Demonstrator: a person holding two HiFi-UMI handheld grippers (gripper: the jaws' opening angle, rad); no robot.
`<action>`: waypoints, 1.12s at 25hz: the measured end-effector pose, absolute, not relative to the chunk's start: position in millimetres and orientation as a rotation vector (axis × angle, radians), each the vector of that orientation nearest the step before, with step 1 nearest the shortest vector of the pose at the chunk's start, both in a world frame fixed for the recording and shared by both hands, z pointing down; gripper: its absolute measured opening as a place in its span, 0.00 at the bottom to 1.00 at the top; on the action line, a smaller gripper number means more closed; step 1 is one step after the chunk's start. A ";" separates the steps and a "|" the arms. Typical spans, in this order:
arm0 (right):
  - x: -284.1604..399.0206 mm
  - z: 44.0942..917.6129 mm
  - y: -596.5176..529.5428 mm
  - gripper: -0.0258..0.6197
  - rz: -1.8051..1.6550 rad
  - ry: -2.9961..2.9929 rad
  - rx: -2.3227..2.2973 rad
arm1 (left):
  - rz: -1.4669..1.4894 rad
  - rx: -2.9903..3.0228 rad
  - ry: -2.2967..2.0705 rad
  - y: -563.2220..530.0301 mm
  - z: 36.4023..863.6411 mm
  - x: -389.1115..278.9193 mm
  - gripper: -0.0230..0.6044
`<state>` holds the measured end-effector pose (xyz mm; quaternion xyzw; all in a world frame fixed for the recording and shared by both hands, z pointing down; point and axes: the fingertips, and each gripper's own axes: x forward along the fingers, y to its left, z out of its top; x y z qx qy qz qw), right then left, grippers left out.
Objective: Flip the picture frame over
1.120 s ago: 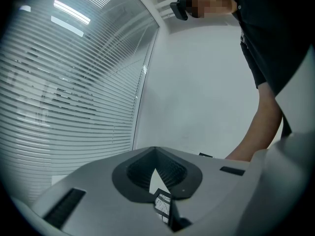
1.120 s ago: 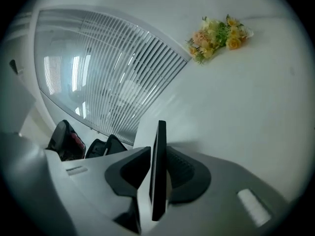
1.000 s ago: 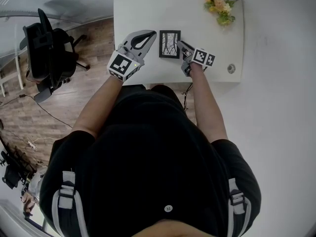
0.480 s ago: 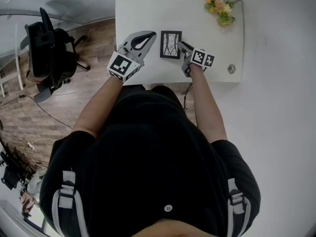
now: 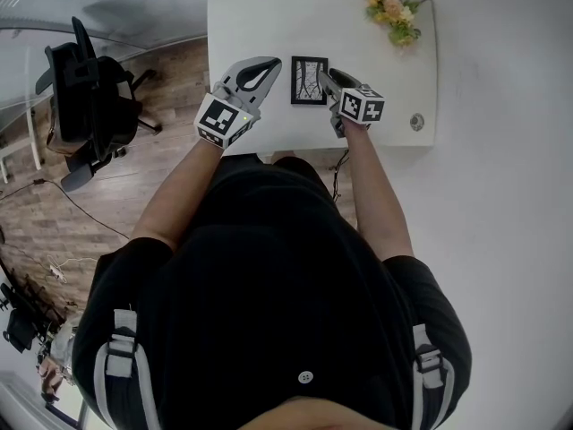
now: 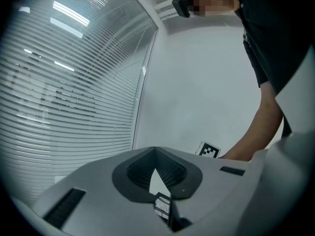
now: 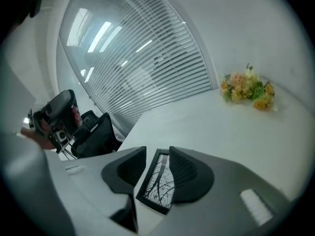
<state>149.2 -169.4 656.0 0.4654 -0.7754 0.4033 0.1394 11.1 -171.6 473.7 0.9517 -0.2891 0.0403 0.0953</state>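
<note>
The black picture frame (image 5: 309, 80) lies flat on the white table (image 5: 260, 16) with its branch drawing facing up. My right gripper (image 5: 329, 81) hovers just off the frame's right edge. Its jaws have just been opening and stand apart. In the right gripper view the frame (image 7: 158, 183) shows through the gap of the right gripper (image 7: 157, 151), lying on the table below, and the pads do not press on it. My left gripper (image 5: 267, 64) rests left of the frame, apart from it, its fingertips meeting. The left gripper view shows the left gripper (image 6: 155, 151) shut on nothing.
A small bunch of flowers (image 5: 394, 12) lies at the table's far right corner, also seen in the right gripper view as flowers (image 7: 248, 90). A small round object (image 5: 417, 122) sits near the right front edge. A black office chair (image 5: 85, 97) stands on the wooden floor to the left.
The right gripper has rolled and lifted a little beside the frame's right edge, and its jaws have spread. The frame still lies flat, and the left gripper has not moved.
</note>
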 end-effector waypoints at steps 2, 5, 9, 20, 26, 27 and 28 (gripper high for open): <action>142.7 636.7 -171.5 0.28 1.063 -2.283 1.333 | 0.127 2.828 -0.854 -171.1 471.8 12.6 0.04; 132.4 606.1 -172.7 0.28 0.932 -2.344 1.323 | 0.154 2.837 -0.850 -171.6 469.4 13.3 0.04; 128.7 564.2 -170.8 0.28 0.802 -2.420 1.341 | 0.209 2.851 -0.842 -170.2 467.2 17.7 0.04; 128.5 445.8 -147.8 0.20 0.450 -2.619 1.466 | 0.168 2.912 -0.745 -157.7 432.8 41.0 0.04; 121.3 404.4 -131.7 0.16 0.286 -2.673 1.501 | 0.137 2.936 -0.688 -151.5 412.3 45.6 0.04; 120.0 400.0 -129.5 0.16 0.260 -2.672 1.506 | 0.138 2.941 -0.680 -150.4 407.4 46.0 0.04; 119.1 396.2 -127.8 0.16 0.233 -2.668 1.512 | 0.131 2.944 -0.671 -149.2 402.4 46.8 0.04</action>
